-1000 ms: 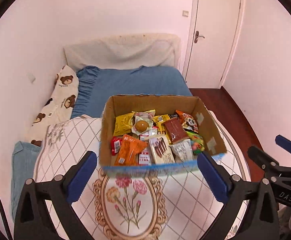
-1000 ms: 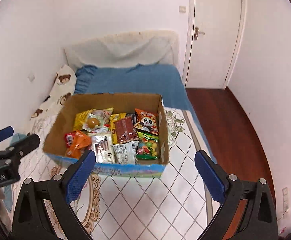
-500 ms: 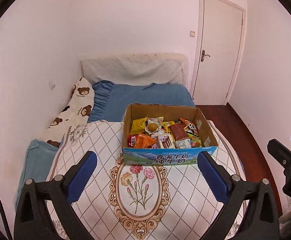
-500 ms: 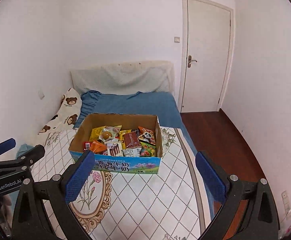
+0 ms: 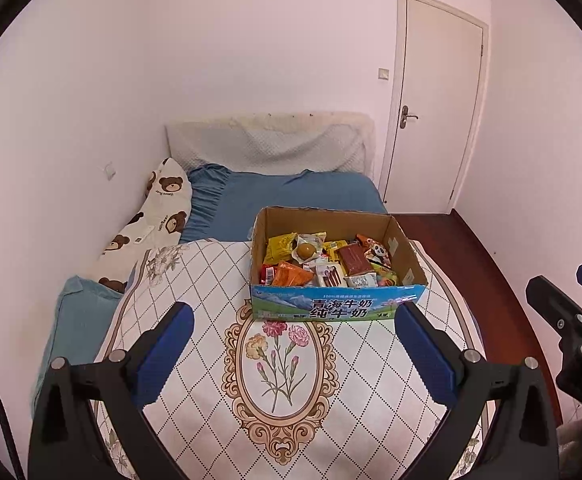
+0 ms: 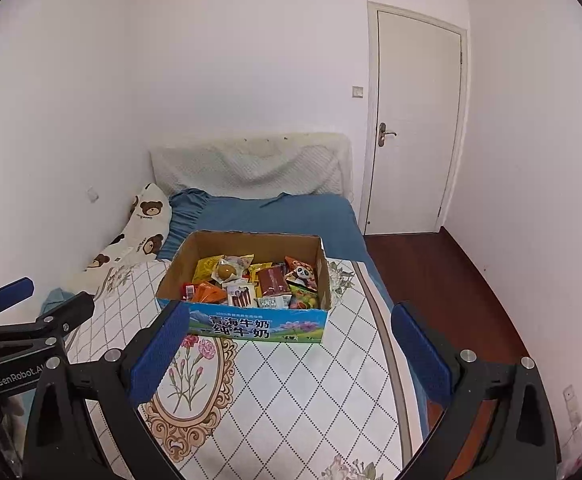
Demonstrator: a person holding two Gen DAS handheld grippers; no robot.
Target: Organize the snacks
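Both grippers, left gripper (image 5: 293,350) and right gripper (image 6: 287,350), gaped empty, clear of the snack-filled milk carton box (image 5: 333,276) mid-bed; sorting looked done.

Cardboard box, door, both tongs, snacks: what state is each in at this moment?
Cardboard box: top open, upright on the patterned quilt.
Snacks: all piled inside the box, none outside.
Door: shut.
Left tongs: open, empty, short of the box.
Right tongs: open, empty, short of the box.
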